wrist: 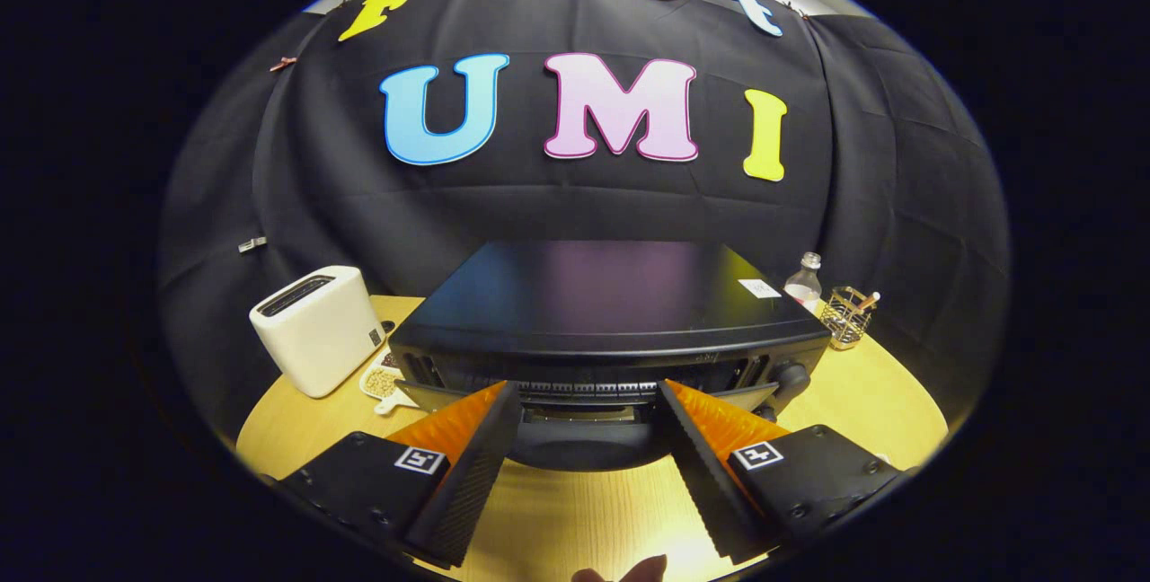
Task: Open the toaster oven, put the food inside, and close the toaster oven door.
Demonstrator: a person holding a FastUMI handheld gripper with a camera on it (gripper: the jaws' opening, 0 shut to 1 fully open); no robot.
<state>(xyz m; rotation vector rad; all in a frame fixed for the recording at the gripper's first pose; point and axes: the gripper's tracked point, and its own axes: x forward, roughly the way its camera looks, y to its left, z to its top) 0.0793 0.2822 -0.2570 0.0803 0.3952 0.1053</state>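
the gripper (588, 402) is spread wide with nothing between its fingers, hovering low over the table (557, 519) and pointed straight at the front of the toaster oven (611, 321). the oven door (584, 438) looks lowered, hanging forward and down just ahead of the fingertips, with a wire rack (588, 389) showing in the mouth behind it, though the angle makes it hard to be sure how far it has dropped. if the door is meant to be fully down, the safe move is to press on its top edge evenly with both fingers centred, not one corner, and to keep clear of the knob (792, 375) on the right side of the front. the food is not certain from here; a small white dish of pale bits (382, 382) sits left of the oven, beside a white slot toaster (314, 326). the table is pale wood, rounded at its edge. behind the oven's right corner stand a small bottle (806, 281) and a wire holder (846, 317). black cloth walls the booth.
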